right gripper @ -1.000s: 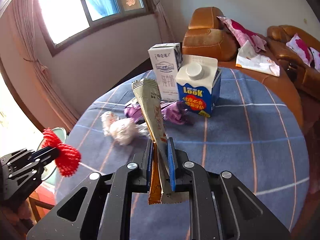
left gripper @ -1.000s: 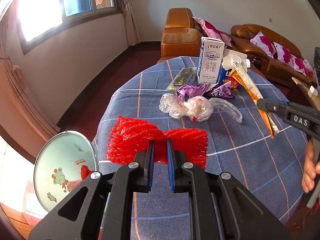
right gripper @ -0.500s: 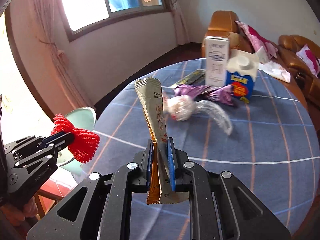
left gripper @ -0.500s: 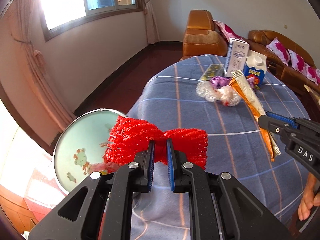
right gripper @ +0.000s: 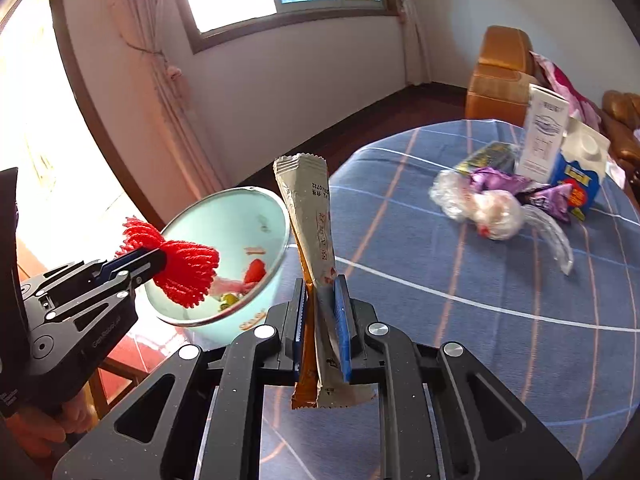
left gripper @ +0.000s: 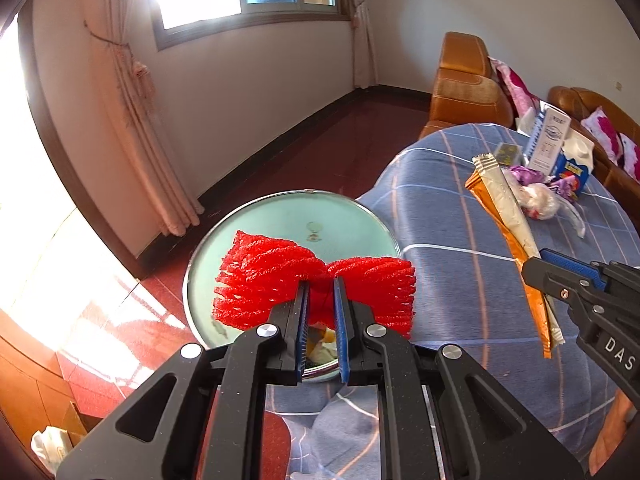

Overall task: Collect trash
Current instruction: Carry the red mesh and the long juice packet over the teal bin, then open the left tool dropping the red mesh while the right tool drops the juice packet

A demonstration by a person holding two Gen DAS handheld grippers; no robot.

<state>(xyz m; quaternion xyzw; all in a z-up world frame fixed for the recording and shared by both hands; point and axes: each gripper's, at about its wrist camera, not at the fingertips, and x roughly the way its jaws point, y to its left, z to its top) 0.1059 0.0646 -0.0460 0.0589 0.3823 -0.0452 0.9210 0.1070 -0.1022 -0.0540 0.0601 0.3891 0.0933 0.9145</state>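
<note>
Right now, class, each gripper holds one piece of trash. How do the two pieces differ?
The red foam net is soft, ribbed and bunched like a bow; the snack wrappers are flat, long and printed. The net hangs over the basin; the wrappers stand upright beside it. Both are pinched mid-length by shut grippers.

The left tool [left gripper: 320,300] pinches red foam netting [left gripper: 312,280] above a basin [left gripper: 280,216].
</note>
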